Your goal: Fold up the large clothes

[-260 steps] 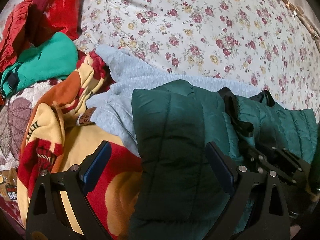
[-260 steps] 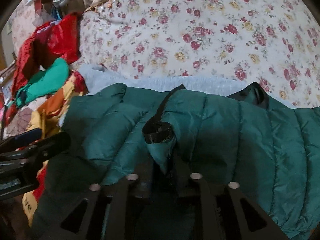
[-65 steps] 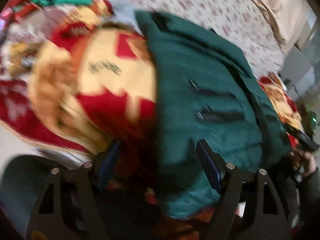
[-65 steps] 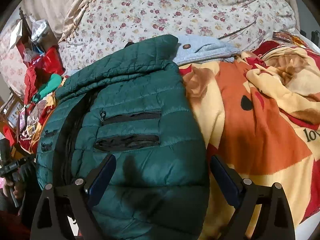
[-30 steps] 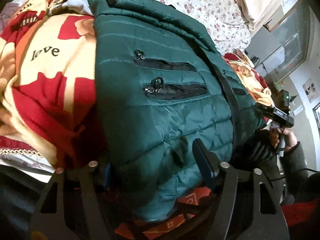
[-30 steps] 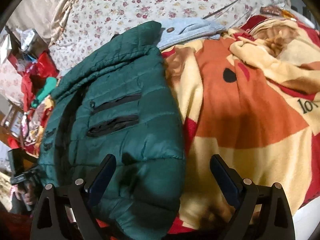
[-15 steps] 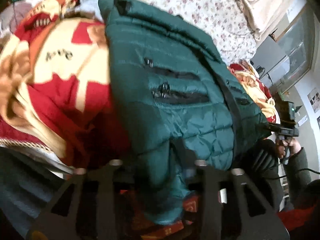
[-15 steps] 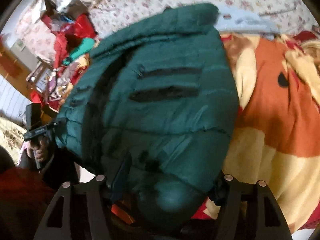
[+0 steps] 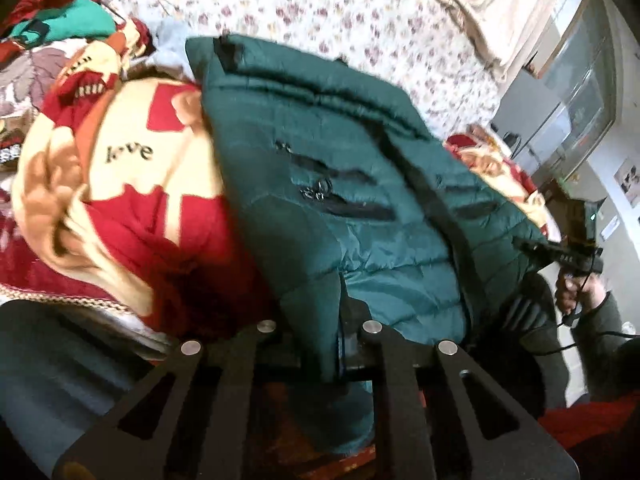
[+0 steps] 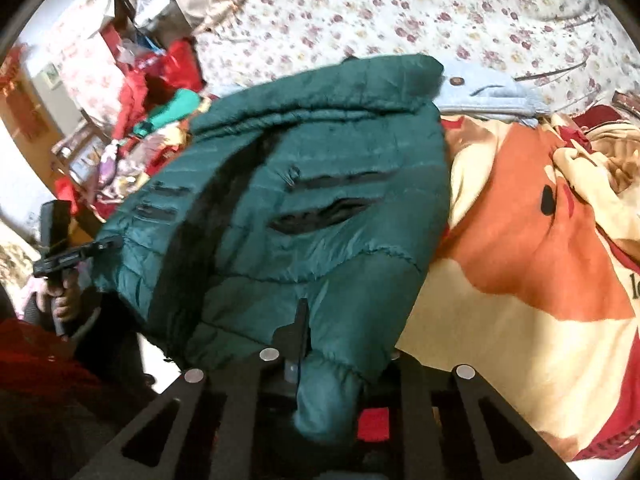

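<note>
left tongs (image 9: pixel 320 344): clamped on the hem of the green jacket (image 9: pixel 360 184)
right tongs (image 10: pixel 316 364): pinched on the other hem corner, cuff-like roll bunched between them
jacket look: dark green quilted puffer, front up, black zip pockets (both sides), black centre placket
jacket place: spread on the red and cream blanket (image 10: pixel 520 248), collar end far
behind: pale blue garment (image 10: pixel 488 92), then floral bedsheet (image 10: pixel 400 8)

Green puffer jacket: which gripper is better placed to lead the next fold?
Neither clearly; probably both move together. The left gripper and the right gripper are each shut on a bottom corner of the green puffer jacket, which lies front up on the cartoon blanket.
</note>
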Available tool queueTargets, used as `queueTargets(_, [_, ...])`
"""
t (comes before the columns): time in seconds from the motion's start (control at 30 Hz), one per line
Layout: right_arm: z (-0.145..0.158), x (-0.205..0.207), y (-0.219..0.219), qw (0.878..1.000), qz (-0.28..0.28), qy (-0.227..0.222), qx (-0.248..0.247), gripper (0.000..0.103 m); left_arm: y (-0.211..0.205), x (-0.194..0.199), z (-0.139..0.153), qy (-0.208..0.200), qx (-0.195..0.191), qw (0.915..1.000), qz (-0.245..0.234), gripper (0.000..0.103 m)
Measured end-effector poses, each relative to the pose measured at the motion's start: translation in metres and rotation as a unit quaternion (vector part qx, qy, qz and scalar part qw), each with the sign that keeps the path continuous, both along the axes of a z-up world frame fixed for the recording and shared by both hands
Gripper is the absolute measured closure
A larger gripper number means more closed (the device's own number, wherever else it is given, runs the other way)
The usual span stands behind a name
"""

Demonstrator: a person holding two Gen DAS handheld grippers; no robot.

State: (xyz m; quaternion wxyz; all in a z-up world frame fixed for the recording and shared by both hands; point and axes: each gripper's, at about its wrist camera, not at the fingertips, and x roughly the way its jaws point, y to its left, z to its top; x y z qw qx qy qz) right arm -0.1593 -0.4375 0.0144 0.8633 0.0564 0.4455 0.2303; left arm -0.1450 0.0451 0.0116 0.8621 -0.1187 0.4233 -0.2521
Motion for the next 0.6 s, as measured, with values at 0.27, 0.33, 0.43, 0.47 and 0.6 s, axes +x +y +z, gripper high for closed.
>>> queueTargets(0.27, [0.002,-0.01,-0.001,0.999,0.013,0.046,-0.012,0.088,0.007,-0.004,0.018,-0.017,-0.007,0.9997,-0.016,0.093])
queueTargets(0.33, [0.001,-0.012,0.005,0.998,0.016,0.052,-0.019,0.088,0.011,-0.005,0.019,-0.019,-0.012,0.9997,-0.01,0.093])
queueTargets(0.43, [0.013,-0.02,0.003,0.999,0.018,0.025,0.043,0.088,0.019,-0.004,0.02,-0.021,-0.025,0.9995,0.001,0.093])
queueTargets(0.47, [0.016,-0.02,0.001,0.998,0.015,0.019,0.052,0.088,0.022,-0.003,0.021,-0.022,-0.031,0.9993,0.004,0.093])
queueTargets(0.6, [0.019,-0.02,-0.006,0.998,-0.001,-0.004,0.065,0.088,0.026,-0.003,0.027,-0.033,-0.04,0.9986,0.007,0.093])
